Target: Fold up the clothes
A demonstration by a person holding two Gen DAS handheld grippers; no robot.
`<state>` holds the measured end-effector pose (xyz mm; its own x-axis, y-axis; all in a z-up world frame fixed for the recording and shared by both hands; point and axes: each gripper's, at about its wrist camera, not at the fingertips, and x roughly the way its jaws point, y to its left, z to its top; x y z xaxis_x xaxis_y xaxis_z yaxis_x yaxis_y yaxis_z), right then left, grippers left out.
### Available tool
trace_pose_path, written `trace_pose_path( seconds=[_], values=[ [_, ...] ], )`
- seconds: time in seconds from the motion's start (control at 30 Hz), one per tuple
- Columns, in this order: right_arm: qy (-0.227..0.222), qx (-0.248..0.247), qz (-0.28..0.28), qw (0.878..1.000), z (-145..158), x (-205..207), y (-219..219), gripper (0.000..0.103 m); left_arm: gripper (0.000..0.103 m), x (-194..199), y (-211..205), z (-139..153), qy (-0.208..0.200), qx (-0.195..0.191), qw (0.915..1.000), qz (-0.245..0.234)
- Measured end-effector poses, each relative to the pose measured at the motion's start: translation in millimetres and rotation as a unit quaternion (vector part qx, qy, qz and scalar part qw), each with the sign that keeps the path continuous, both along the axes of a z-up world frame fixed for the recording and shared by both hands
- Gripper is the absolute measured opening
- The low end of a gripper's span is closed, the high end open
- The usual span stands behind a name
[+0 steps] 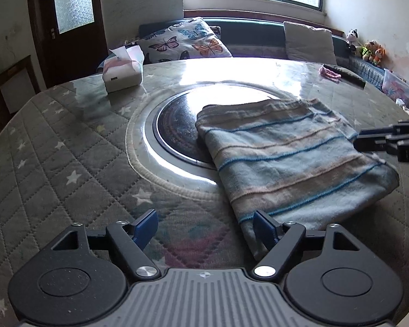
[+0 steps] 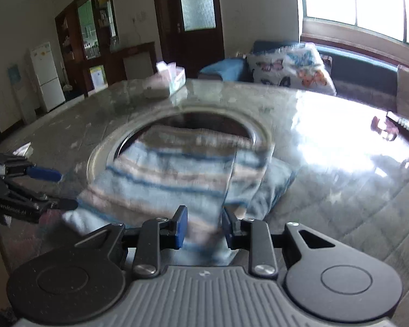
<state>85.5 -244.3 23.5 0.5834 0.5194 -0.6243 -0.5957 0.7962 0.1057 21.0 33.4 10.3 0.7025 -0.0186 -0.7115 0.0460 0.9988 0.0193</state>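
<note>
Lying folded on the desk point(image 1: 68, 147), the striped garment point(image 1: 294, 160) partly covered the near side of the dark round plate point(image 1: 174, 128) set into the desk's middle, and every other thing is placed from that garment. The left gripper point(image 1: 205, 230) stood at its near corner with jaws wide and opening, nothing pressed between them, one pad just over the cloth's edge. The right gripper point(image 2: 203, 230) was closed on a bunched fold of the same garment, the cloth running up between its pads. The likeliest trouble was that pulling on that one pinched fold, with the other corner loose, would drag the stacked layers askew or slide the whole bundle across the glossy surface, undoing the fold. The grip also looked to be on a small bunch of cloth, so it could slip out if lifted quickly. Beyond the garment to the far left sat a tissue box point(image 1: 122, 73), well apart, and at the far right edge lay a small pink thing point(image 1: 330, 73), also well apart. Behind the desk were a butterfly cushion point(image 1: 185, 41) and a few soft toys point(image 1: 368, 49). Nothing stood close enough to block either gripper.
</note>
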Motion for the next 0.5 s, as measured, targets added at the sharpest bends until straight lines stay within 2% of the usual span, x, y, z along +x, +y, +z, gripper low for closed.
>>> trace_pose_path(
  seconds=[0.17,0.33,0.37,0.5],
  values=[
    [-0.014,-0.001,-0.015,1.000,5,21,3,0.027,0.079,6,2,5,-0.008,-0.002,1.0000,0.005],
    [0.024,-0.007,-0.048,0.999,-19,53,2,0.029,0.078,8,4,4,-0.004,0.002,1.0000,0.007],
    [0.037,0.014,-0.054,0.998,-22,56,-3,0.029,0.078,9,5,5,-0.005,0.002,1.0000,0.008],
    [0.024,0.008,-0.053,0.998,-14,55,-2,0.029,0.078,18,8,11,-0.013,-0.009,0.9998,0.011]
  ],
)
